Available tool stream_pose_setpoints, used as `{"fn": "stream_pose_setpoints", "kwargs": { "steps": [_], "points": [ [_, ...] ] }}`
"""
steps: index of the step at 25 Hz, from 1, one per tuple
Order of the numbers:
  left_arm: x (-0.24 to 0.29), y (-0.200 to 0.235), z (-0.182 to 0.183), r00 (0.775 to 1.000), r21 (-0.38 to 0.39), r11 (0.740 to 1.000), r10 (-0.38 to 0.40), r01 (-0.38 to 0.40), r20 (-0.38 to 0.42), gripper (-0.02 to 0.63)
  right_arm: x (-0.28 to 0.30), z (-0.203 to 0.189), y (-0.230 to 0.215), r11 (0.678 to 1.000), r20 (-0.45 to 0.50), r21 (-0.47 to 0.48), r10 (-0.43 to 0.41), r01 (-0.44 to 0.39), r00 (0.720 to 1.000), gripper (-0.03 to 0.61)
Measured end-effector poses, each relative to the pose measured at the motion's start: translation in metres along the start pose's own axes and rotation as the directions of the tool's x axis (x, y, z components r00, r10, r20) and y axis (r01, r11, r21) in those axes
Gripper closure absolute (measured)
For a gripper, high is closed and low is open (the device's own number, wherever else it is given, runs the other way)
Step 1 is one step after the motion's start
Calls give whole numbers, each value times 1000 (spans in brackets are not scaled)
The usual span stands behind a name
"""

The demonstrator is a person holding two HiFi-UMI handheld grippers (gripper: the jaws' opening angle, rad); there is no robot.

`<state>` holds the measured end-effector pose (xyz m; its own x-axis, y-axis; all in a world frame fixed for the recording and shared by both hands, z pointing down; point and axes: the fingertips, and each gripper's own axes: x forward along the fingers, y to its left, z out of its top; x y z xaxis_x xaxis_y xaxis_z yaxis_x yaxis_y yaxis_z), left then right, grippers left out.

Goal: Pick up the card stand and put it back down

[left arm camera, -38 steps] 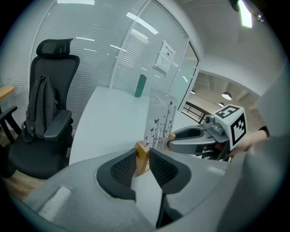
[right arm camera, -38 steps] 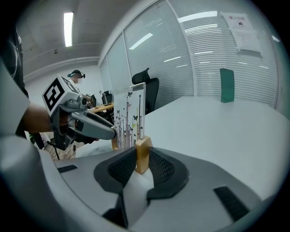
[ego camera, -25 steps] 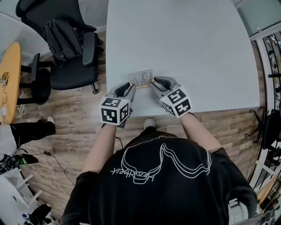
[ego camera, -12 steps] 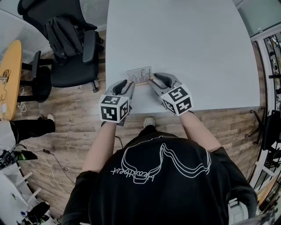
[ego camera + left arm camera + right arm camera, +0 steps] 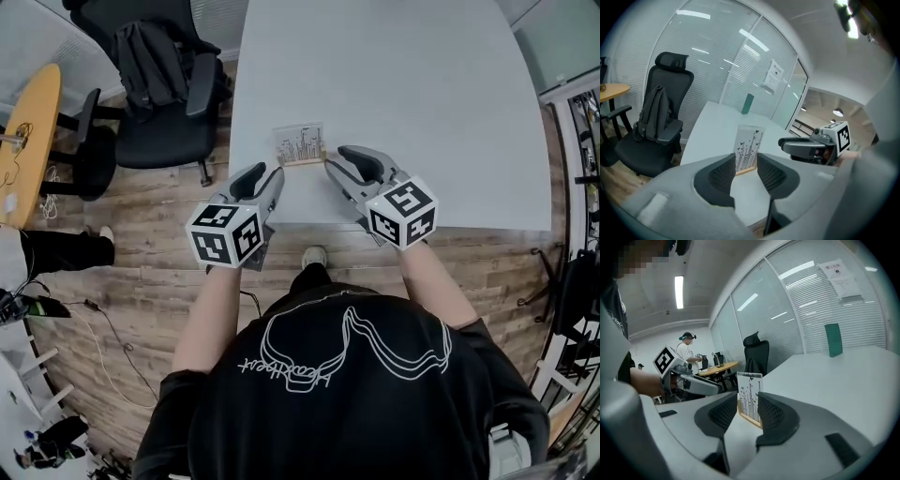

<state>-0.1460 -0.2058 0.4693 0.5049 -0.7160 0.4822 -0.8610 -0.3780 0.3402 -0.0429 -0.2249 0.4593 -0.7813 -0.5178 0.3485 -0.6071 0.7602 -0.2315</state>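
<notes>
The card stand (image 5: 301, 145), a white card printed with thin dark stems in a wooden base, stands upright near the front edge of the white table (image 5: 422, 112). My left gripper (image 5: 269, 175) hovers just short of its left end and my right gripper (image 5: 339, 160) just short of its right end; neither touches it. Both have just been opening their jaws, which stand open with nothing between them. In the left gripper view the card stand (image 5: 748, 147) shows beyond the left gripper (image 5: 746, 164). In the right gripper view the card stand (image 5: 750, 397) stands past the right gripper (image 5: 747, 408).
A black office chair (image 5: 159, 84) with a backpack on it stands left of the table. A round wooden table (image 5: 28, 141) is further left. A teal upright object (image 5: 833, 339) stands at the table's far side. A person (image 5: 686, 350) stands far off.
Both grippers, which were pressed against the ends of the card stand, have let go, risen and drawn back toward me. The card stand stays upright on the table.
</notes>
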Motion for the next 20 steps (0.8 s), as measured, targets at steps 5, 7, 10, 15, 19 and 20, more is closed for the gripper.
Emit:
{"fn": "stream_pose_setpoints", "kwargs": {
  "steps": [5, 7, 10, 15, 19, 20],
  "points": [
    [-48, -27, 17, 990, -37, 999, 35, -30, 137, 480, -43, 33, 35, 997, 104, 1, 73, -74, 992, 466],
    [-62, -49, 23, 984, -40, 999, 0, 7, 176, 482, -67, 44, 46, 996, 152, -17, 88, -86, 984, 513],
    [-80, -86, 30, 975, -5, 998, -62, 65, 213, 485, -97, 56, 65, 992, 215, -33, 128, -124, 968, 552],
    [-112, -146, 34, 956, 27, 987, -158, 156, 249, 505, -142, 68, 101, 979, 274, -58, 204, -196, 940, 568],
    [-137, -188, 29, 940, 46, 980, -197, 192, 277, 538, -182, 75, 133, 960, 297, -116, 279, -256, 913, 569],
    [-143, -197, 27, 938, 54, 980, -201, 193, 281, 546, -191, 75, 139, 957, 298, -123, 289, -263, 910, 569]
  ]
}}
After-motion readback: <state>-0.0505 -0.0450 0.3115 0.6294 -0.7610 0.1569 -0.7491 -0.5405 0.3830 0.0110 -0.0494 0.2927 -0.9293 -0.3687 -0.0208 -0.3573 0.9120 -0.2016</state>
